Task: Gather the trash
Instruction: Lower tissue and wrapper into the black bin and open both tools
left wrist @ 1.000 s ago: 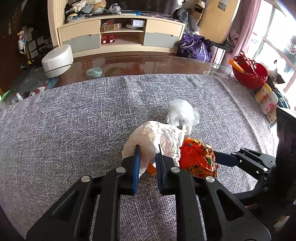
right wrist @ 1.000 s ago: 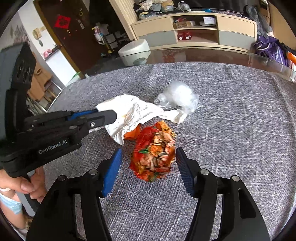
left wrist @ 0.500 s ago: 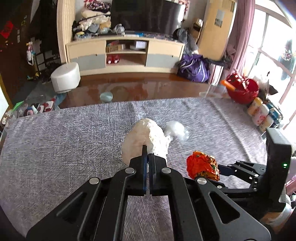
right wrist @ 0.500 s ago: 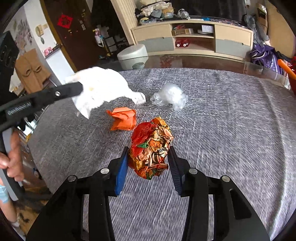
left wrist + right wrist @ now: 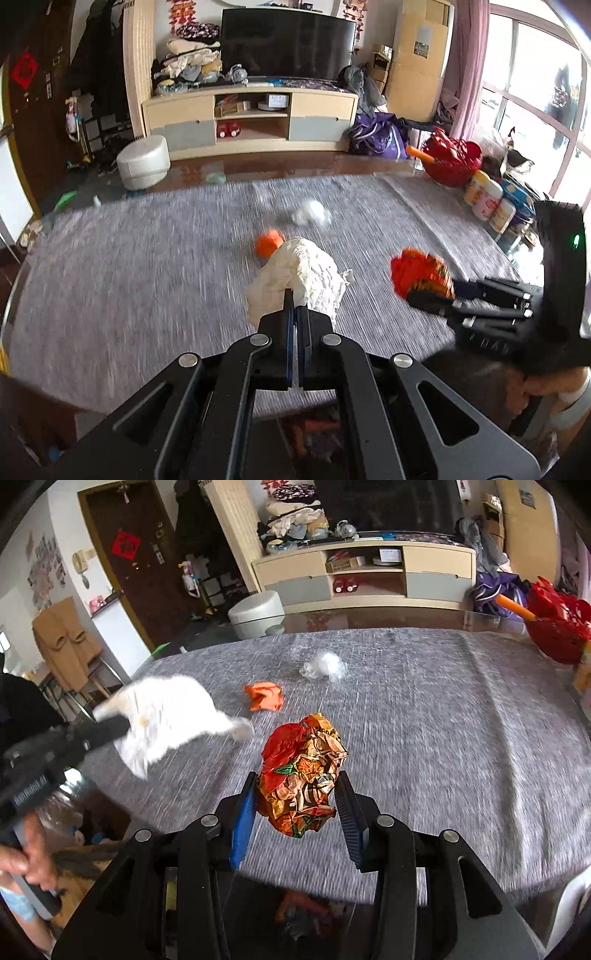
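Note:
My left gripper [image 5: 294,308] is shut on a crumpled white paper napkin [image 5: 299,273] and holds it above the grey-clothed table [image 5: 147,266]; the napkin also shows blurred in the right wrist view [image 5: 166,716]. My right gripper [image 5: 295,805] is shut on a crumpled orange-red wrapper [image 5: 303,775], lifted off the table; it shows in the left wrist view [image 5: 419,271]. A small orange paper scrap [image 5: 264,696] and a clear plastic wad [image 5: 323,664] lie on the cloth further back.
A red basket [image 5: 452,162] and several containers [image 5: 487,201] stand at the table's right edge. Below the near table edge, coloured trash shows in the gap [image 5: 303,912]. A TV cabinet [image 5: 251,118] and a white stool [image 5: 144,160] stand beyond.
Both grippers closed on their pieces, lifted them off the table and pulled back toward the near edge. The orange scrap, hidden under the napkin before, now lies uncovered.

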The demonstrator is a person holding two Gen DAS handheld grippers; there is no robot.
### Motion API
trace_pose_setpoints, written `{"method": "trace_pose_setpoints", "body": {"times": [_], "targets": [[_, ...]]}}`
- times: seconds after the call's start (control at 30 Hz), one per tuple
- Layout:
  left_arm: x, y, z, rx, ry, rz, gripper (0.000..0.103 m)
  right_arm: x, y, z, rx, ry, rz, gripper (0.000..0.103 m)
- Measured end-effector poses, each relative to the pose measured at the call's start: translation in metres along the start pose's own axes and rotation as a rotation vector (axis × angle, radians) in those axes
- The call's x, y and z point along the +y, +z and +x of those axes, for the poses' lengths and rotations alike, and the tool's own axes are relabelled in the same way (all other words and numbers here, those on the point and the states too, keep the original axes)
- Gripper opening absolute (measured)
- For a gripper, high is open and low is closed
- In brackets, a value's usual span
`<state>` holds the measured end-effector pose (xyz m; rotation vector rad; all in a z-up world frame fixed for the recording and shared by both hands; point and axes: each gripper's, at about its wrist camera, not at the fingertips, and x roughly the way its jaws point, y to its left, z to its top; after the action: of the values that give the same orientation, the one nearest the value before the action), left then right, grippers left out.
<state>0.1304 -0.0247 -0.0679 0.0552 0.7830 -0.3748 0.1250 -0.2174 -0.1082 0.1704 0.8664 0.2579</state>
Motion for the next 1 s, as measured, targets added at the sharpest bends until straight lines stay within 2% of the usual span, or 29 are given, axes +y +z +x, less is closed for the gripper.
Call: {"method": "trace_pose_setpoints", "body": {"times": [0.33, 0.57, 0.8, 1.0], "targets": [[-0.022, -0.068, -0.026, 0.058, -0.04, -0.023, 0.0, 0.004, -0.049, -0.031, 0.018, 0.007, 0.023, 0.043], [-0.033, -0.105, -0.031, 0.109, -0.065, -0.042, 0.0, 0.002, -0.089, -0.027, 0.08, 0.037, 0.079, 0.043], [-0.042, -0.145, -0.007, 0.221, -0.069, -0.058, 0.0, -0.001, -0.115, -0.012, 0.149, 0.017, 0.107, 0.043], [-0.049, -0.163, 0.025, 0.298, -0.072, -0.054, 0.0, -0.002, -0.129, 0.003, 0.194, -0.007, 0.103, 0.043]]}}
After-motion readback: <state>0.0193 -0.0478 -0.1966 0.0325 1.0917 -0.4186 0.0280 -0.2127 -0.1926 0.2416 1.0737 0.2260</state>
